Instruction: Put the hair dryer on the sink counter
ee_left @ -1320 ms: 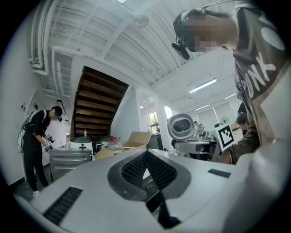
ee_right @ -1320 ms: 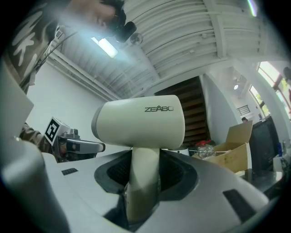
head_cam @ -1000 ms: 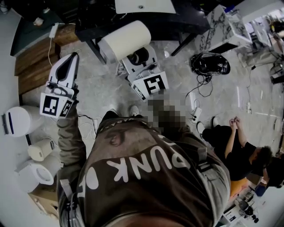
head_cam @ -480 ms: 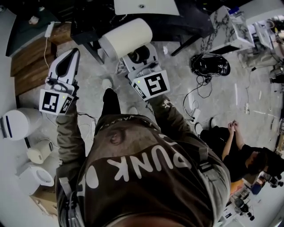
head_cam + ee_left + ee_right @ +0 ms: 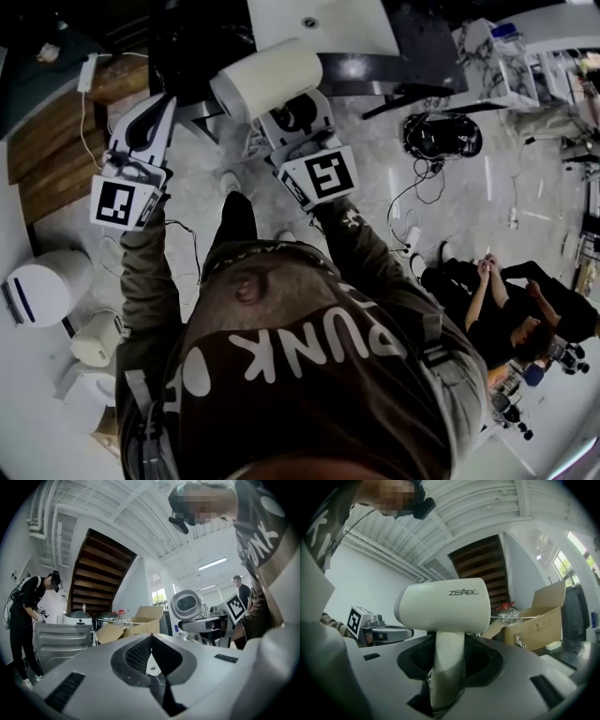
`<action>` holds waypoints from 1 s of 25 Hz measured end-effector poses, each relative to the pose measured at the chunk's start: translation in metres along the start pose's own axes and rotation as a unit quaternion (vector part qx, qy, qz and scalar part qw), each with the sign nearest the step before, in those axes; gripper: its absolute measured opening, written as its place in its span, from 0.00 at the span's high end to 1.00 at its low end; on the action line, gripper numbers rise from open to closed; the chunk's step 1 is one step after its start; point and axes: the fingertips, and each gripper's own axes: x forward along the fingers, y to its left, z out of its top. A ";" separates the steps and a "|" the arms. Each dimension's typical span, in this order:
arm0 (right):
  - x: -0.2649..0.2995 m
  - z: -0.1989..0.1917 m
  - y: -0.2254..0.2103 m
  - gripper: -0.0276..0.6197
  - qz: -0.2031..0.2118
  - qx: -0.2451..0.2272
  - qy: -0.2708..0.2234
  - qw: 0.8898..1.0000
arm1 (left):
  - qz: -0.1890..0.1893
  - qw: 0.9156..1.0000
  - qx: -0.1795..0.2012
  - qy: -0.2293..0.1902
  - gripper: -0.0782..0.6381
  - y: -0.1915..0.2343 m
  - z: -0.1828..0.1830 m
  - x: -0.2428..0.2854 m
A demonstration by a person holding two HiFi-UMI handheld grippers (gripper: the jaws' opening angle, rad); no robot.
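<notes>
Both arms reach toward 12 o'clock, the left gripper (image 5: 159, 108) at 11 o'clock with jaws together and empty, the right gripper (image 5: 294, 114) clamping the hair dryer's (image 5: 267, 80) handle.

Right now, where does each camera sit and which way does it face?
Head view: on the person's head, facing steeply down; shoulders, arms, left gripper, right gripper show.
Left gripper view: on that gripper, along shut empty jaws, tilted upward; torso at right.
Right gripper view: along jaws clamped on hair dryer, upward; sleeve at left.
Both gripper views share the cardboard box.
</notes>
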 end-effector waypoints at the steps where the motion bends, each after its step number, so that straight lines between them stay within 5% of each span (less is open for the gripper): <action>1: 0.014 -0.005 -0.004 0.71 -0.004 0.003 0.008 1.000 | -0.005 1.000 -0.001 0.003 0.90 0.012 -0.008 0.006; 9: 0.118 -0.055 -0.032 0.71 -0.029 0.047 0.099 0.994 | -0.036 0.999 -0.012 0.014 0.90 0.091 -0.065 0.044; 15: 0.181 -0.097 -0.063 0.71 -0.048 0.091 0.187 0.977 | -0.047 0.999 -0.015 0.021 0.90 0.125 -0.096 0.071; 19: 0.210 -0.131 -0.083 0.71 -0.054 0.122 0.258 0.957 | -0.044 0.998 -0.017 0.029 0.90 0.132 -0.110 0.085; 25: 0.244 -0.184 -0.099 0.71 -0.047 0.161 0.374 0.912 | -0.034 0.999 -0.021 0.035 0.90 0.135 -0.120 0.103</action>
